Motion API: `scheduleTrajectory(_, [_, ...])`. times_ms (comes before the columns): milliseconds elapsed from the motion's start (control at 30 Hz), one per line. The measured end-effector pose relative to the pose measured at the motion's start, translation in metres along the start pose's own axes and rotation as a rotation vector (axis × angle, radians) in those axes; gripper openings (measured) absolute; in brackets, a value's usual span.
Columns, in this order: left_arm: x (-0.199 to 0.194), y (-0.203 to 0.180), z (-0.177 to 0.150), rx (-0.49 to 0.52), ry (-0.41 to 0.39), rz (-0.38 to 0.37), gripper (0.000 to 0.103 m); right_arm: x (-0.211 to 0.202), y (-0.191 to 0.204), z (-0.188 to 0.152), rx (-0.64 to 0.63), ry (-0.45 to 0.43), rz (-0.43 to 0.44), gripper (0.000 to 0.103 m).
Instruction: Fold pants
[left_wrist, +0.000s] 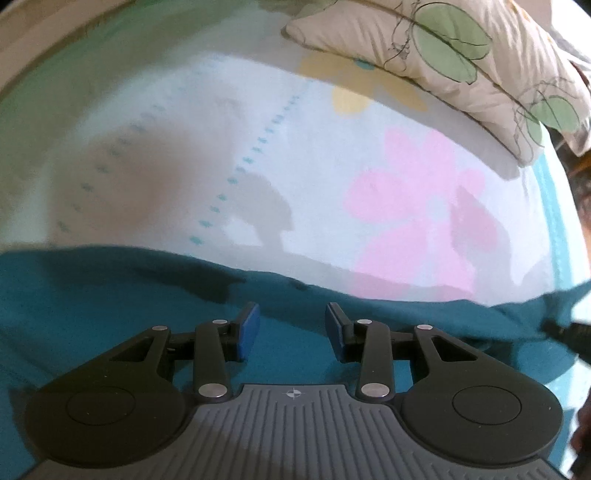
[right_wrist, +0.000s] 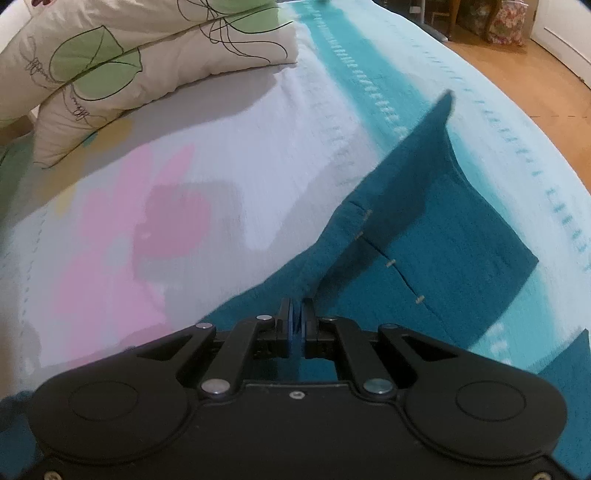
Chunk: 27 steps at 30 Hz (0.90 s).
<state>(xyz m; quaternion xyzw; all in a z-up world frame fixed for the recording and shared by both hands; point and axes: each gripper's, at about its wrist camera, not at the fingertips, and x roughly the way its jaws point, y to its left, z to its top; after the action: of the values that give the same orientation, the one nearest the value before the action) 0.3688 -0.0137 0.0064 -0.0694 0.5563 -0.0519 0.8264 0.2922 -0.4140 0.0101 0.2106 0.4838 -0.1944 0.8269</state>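
Right claw (right_wrist: 296, 320) on teal pants (right_wrist: 424, 236)

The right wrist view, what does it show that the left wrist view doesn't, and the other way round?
Only the right wrist view shows the right tool pinched shut on a raised fold of the teal pants, small pale stitches along a seam, and a wooden floor beyond the bed.

Only the left wrist view shows the left tool open above the pants, gripping nothing, and a yellow flower print.

Both show the pants on the bedspread, its pink flower print, and the leaf-patterned pillow.
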Motion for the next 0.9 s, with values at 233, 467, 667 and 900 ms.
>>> scheduleTrajectory(233, [0.015, -0.003, 0.004, -0.053, 0.008, 0.004, 0.038, -0.003, -0.010, -0.007, 0.003, 0.004, 0.024, 0.007])
scheduleTrajectory(467, [0.033, -0.001, 0.015, -0.132, 0.030, -0.012, 0.038, 0.002, -0.013, -0.010, 0.003, 0.016, 0.030, 0.007])
scheduleTrajectory(667, [0.047, 0.004, 0.010, -0.169, 0.065, 0.027, 0.038, 0.007, -0.014, -0.011, 0.002, 0.020, 0.034, 0.007])
scheduleTrajectory(900, [0.066, 0.010, 0.010, -0.218, 0.112, 0.037, 0.038, 0.009, -0.014, -0.012, -0.002, 0.020, 0.030, 0.007])
